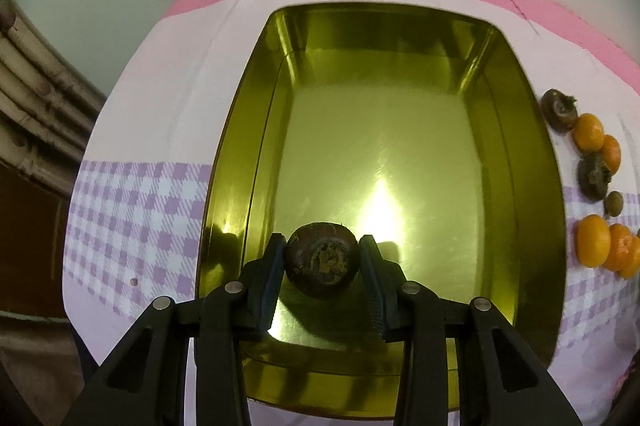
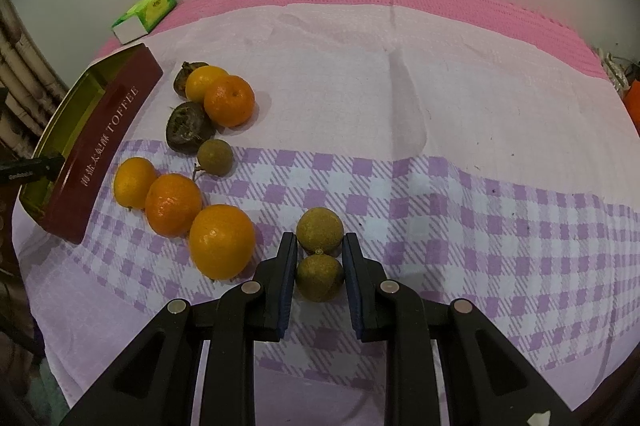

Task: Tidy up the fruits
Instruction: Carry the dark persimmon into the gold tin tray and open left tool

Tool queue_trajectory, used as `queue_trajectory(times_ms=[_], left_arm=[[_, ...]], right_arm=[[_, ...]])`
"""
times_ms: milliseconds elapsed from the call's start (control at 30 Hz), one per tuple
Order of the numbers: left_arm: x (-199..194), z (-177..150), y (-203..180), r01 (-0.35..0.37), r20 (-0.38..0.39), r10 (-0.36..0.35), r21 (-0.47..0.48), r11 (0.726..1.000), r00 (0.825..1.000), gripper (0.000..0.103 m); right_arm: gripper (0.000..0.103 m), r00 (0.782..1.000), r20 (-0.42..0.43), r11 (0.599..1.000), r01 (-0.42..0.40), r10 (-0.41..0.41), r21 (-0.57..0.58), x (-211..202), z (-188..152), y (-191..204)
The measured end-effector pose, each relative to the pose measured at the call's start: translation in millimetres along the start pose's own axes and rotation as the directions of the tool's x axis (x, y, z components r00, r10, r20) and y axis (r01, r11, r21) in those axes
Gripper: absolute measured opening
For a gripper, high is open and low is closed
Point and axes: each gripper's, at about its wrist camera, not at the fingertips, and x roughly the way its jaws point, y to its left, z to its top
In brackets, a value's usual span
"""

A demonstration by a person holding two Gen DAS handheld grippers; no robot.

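Left gripper point(image 1: 322, 268) clamped on a dark brown fruit point(image 1: 321, 260), held above the near end of the gold toffee tin point(image 1: 520, 161). Right gripper point(image 2: 319, 272) closed around a greenish-brown longan point(image 2: 320, 277) resting on the checked cloth point(image 2: 440, 185), a second longan point(image 2: 320, 230) touching it just beyond. Five oranges, nearest point(image 2: 222, 241), and two dark fruits, one point(image 2: 186, 126), lying between tin and longans. Green tissue pack point(image 2: 146, 13) at the far edge.
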Motion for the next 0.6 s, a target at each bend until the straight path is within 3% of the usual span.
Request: queue_trajectory(times_ms=[433, 600], left_arm=[[-6.5, 1.7, 5.1, 0.043, 0.023, -0.042, -0.015, 0.999, 0.999, 0.041], [-42.1, 0.4, 18.4, 0.051, 0.148, -0.043, -0.050, 0.997, 0.988, 0.060]], right_arm=[[0.021, 0.999, 0.053, 1.000, -0.009, 0.009, -0.002, -24.1, 19.9, 11.2], [0.021, 0.994, 0.091, 0.996, -0.048, 0.055, -0.074, -29.5, 42.1, 51.8]])
